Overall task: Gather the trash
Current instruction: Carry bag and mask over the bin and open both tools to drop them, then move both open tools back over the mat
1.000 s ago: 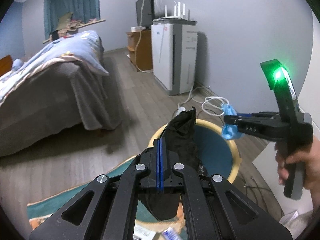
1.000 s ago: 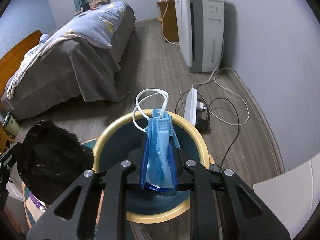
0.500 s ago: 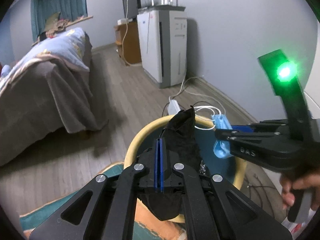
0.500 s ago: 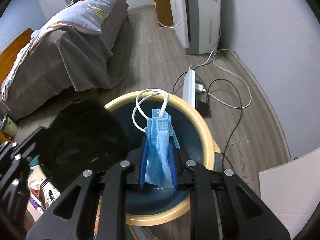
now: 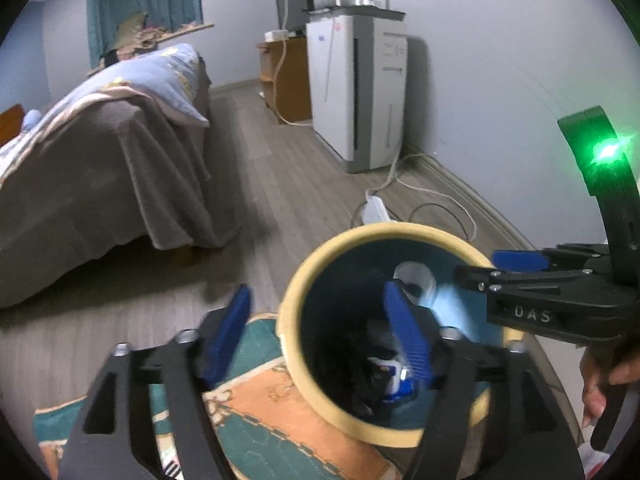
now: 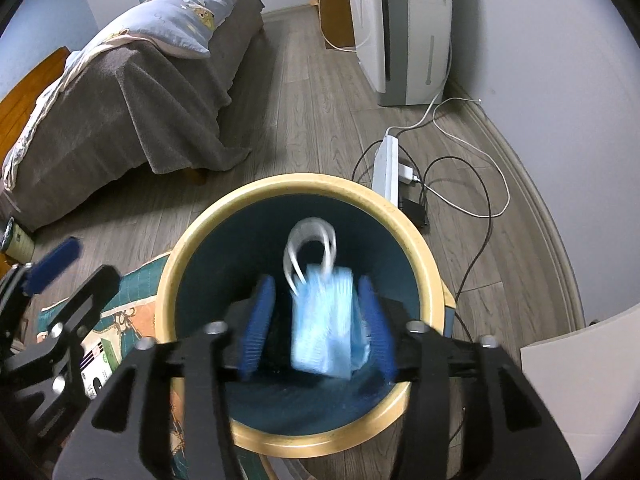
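Both claws, clamped shut half a second ago, now stand spread apart above the round yellow-rimmed blue trash bin (image 6: 420, 256). Between the right claw's (image 6: 316, 334) fingers the blue pleated face mask (image 6: 324, 332) blurs, loose, over the bin's mouth. The left claw (image 5: 320, 332) has let go; the crumpled black cloth (image 5: 340, 364) lies inside the bin.

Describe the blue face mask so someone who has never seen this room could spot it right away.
Find the round trash bin with the yellow rim, standing on the wood floor near the foot of the bed. Over its dark opening, between the open blue fingers of the right gripper, is the face mask. It is the only pale blue pleated thing there, with white ear loops on top.
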`<state>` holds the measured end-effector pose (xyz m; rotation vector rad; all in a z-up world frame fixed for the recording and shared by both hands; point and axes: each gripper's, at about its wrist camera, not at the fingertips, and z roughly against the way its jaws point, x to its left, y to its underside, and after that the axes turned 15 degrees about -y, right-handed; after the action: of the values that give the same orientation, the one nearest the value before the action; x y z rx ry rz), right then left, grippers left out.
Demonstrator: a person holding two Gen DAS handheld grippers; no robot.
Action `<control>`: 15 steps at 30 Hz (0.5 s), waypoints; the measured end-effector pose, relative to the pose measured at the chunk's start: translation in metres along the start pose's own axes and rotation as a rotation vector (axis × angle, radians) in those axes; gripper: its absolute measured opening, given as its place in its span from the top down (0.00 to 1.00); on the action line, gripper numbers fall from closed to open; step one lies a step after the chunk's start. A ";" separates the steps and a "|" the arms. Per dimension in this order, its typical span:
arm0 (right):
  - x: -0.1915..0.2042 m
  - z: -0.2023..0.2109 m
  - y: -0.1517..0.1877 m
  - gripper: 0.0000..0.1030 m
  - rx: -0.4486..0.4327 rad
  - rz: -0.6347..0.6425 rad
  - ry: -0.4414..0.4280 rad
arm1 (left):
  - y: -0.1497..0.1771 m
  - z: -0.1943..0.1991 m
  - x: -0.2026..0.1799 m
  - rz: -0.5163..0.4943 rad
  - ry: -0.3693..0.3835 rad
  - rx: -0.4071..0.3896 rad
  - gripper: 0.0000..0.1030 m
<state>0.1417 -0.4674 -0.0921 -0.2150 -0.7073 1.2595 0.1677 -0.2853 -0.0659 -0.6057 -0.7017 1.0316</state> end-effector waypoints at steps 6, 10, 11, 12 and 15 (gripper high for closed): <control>-0.003 0.013 -0.003 0.12 -0.044 -0.029 0.010 | 0.002 0.016 0.015 0.020 -0.080 -0.044 0.08; -0.003 0.022 -0.005 0.06 -0.064 -0.043 0.037 | 0.005 0.028 0.028 0.015 -0.108 -0.059 0.07; -0.003 0.024 -0.006 0.06 -0.067 -0.049 0.037 | 0.005 0.031 0.031 0.015 -0.111 -0.060 0.07; -0.001 0.025 -0.007 0.06 -0.069 -0.051 0.035 | 0.006 0.034 0.035 0.014 -0.115 -0.058 0.07; 0.008 0.031 -0.009 0.06 -0.079 -0.033 0.034 | 0.009 0.045 0.046 0.014 -0.133 -0.057 0.06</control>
<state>0.1309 -0.4696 -0.0604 -0.2878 -0.7292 1.1953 0.1434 -0.2344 -0.0331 -0.5963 -0.8470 1.0751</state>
